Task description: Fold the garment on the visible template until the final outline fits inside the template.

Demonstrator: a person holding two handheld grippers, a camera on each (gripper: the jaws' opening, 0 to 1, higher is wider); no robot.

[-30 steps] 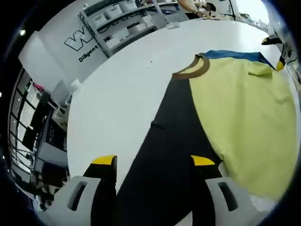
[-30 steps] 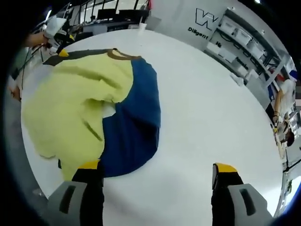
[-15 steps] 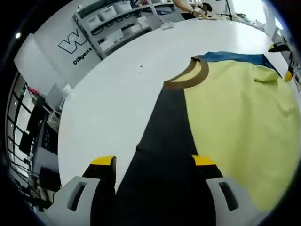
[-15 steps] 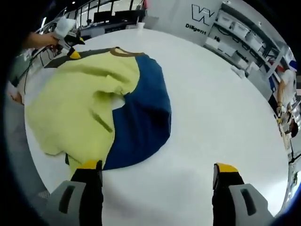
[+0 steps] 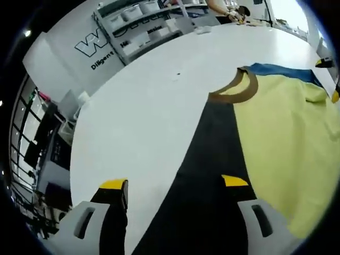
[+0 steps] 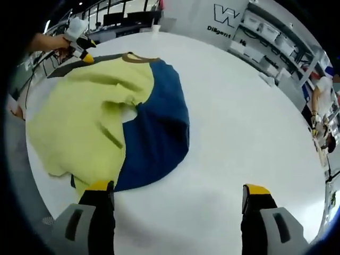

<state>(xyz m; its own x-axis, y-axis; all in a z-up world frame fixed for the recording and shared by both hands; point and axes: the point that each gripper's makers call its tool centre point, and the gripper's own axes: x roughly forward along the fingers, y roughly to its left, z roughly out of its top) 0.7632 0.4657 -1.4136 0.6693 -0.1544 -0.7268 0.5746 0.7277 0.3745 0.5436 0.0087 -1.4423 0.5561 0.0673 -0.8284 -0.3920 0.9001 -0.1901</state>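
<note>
The broad white round table [image 6: 249, 133] carries everything, its bare top sweeping from 12 o'clock round to 5 o'clock in the right gripper view. Spread on it lies the yellow, navy-blue and black short-sleeved cloth garment [image 6: 90, 127], filling the 8-to-11 o'clock part of that view; in the left gripper view the same garment [image 5: 281, 149] runs from 1 o'clock down to 5 o'clock. Its yellow body is rumpled and doubled over itself, with the blue panel [image 6: 159, 133] bulging out beside it and the black panel [image 5: 212, 175] stretching toward the left jaws, so the fold looks only part done. I cannot make out a template outline under the cloth.

The brown ribbed collar [image 5: 236, 90] sits at 1 o'clock in the left gripper view, laid flat, a handy landmark for squaring the fold.

The left gripper [image 5: 172, 186] has its yellow-tipped jaws spread apart, straddling the black panel's edge with nothing between them, likely lined up to pinch it. The right gripper [image 6: 178, 188] likewise stands wide apart over bare table just beside the blue hem at 7 o'clock, holding nothing, probably poised for that hem.
</note>
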